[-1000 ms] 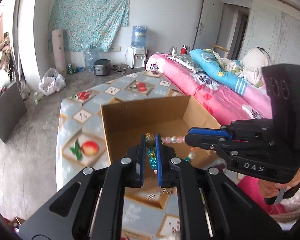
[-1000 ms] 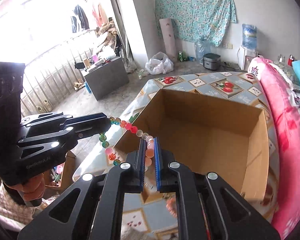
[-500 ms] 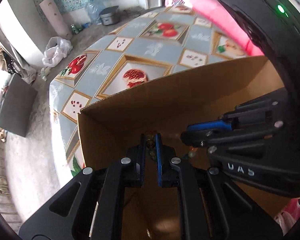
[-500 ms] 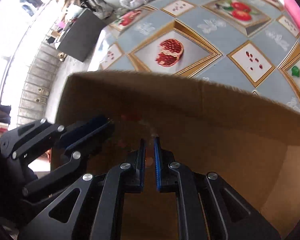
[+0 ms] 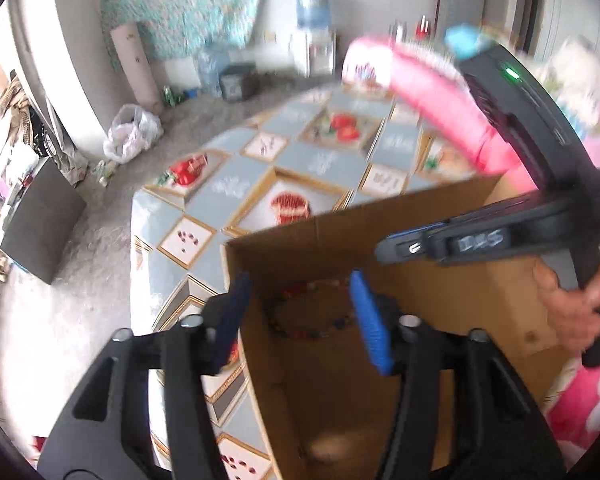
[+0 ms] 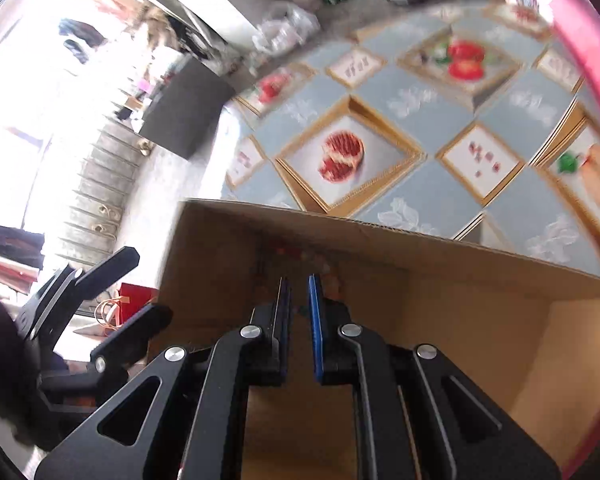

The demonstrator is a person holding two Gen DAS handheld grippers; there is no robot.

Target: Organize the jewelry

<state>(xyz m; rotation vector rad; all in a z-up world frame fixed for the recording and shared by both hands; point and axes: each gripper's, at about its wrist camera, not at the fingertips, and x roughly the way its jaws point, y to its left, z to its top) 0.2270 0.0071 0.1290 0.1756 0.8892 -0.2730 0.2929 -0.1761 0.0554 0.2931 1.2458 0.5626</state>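
Observation:
A multicoloured bead necklace (image 5: 304,312) lies in a loop on the floor of an open cardboard box (image 5: 440,200), near its far left corner. My left gripper (image 5: 300,312) is open above it, its fingers straddling the box's left wall. My right gripper (image 6: 299,300) points into the same box with a narrow gap between its blue pads (image 6: 315,312); beads (image 6: 296,250) show blurred just beyond the tips. I cannot tell whether it still pinches any. It also shows in the left wrist view (image 5: 460,240), over the box.
The box sits on a table with a blue fruit-patterned cloth (image 5: 260,168). A pink bed (image 5: 440,92) runs along the right. A grey cabinet (image 5: 40,216) and a white bag (image 5: 130,132) stand on the floor at the left.
Both grippers carried the necklace down into the box. My left gripper has opened and the necklace now lies on the box floor. My right gripper's pads have parted slightly.

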